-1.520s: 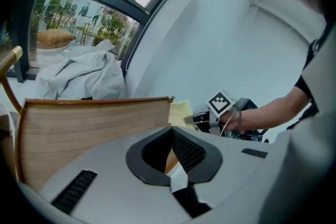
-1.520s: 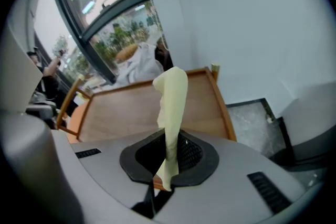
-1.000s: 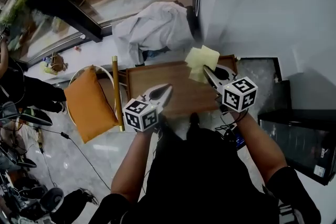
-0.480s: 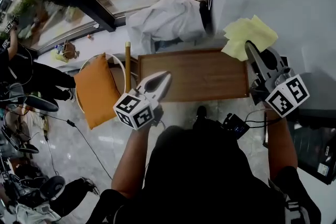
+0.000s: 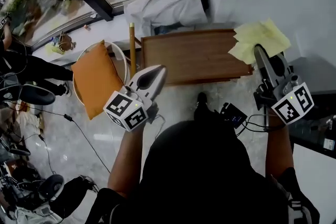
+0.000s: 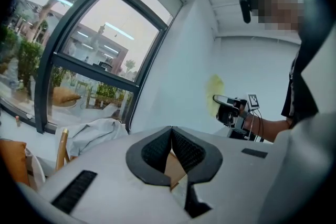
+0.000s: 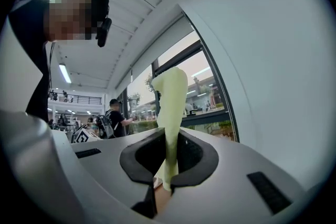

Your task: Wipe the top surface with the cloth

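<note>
A low wooden table (image 5: 194,57) stands below me against a white wall. My right gripper (image 5: 258,50) is raised beside the table's right end and is shut on a pale yellow cloth (image 5: 261,39), which hangs off the table. In the right gripper view the cloth (image 7: 170,113) runs up from between the closed jaws. My left gripper (image 5: 160,70) hovers near the table's left front corner, shut with nothing in it. The left gripper view shows its jaws closed and the right gripper (image 6: 218,99) with the cloth (image 6: 214,92) in the distance.
A white sheet (image 5: 165,5) lies heaped behind the table by the glass door. An orange cushion (image 5: 94,78) rests on a round chair at the left, beside a wooden pole (image 5: 132,49). A dark cabinet (image 5: 320,118) is at the right. Cables trail across the floor.
My right gripper has swung the cloth from the table's top out past its right end. The head view has shifted, and the left gripper has stayed near the left front corner.
</note>
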Demonstrator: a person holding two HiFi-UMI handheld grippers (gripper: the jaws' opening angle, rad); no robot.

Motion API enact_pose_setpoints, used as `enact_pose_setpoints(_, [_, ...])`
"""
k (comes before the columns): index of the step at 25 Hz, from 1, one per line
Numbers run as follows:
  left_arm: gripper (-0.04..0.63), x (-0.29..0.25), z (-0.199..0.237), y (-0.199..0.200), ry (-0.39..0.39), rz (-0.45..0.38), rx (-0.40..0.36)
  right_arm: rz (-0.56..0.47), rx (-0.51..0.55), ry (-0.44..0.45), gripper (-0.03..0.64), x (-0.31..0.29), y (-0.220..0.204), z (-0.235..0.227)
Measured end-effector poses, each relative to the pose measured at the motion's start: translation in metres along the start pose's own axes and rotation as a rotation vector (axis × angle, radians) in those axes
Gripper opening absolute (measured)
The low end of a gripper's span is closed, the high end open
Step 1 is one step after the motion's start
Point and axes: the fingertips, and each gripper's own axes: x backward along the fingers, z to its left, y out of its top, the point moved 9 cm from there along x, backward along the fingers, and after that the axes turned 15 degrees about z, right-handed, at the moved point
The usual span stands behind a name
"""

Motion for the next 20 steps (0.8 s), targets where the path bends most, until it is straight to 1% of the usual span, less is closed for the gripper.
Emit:
enact_pose_setpoints(5, [0.012,0.056,-0.001,-0.022,0.007,-0.037,0.005,0.015,-0.013,0.056,0.032,-0.002,-0.024,0.059])
enact_pose_setpoints(8, [0.012,0.078,0.001,-0.034,0.012,-0.063,0.022,0.052,-0.023,0.091,0.032,-0.011,-0.037,0.081])
enact_pose_setpoints(11, [0.012,0.099,-0.006,-0.050,0.005,-0.071,0.031,0.091,-0.038,0.119,0.032,-0.008,-0.049,0.109])
enact_pose_setpoints(13, [0.012,0.105,-0.010,-0.060,-0.005,-0.065,0.038,0.108,-0.048,0.145,0.032,-0.007,-0.054,0.125])
enact_pose_setpoints(16, [0.012,0.107,-0.013,-0.073,-0.028,-0.046,0.057,0.138,-0.022,0.171,0.032,-0.008,-0.062,0.143])
enact_pose_setpoints(20, [0.012,0.103,-0.019,-0.075,-0.037,-0.037,0.048,0.151,-0.044,0.191,0.032,-0.011,-0.069,0.143])
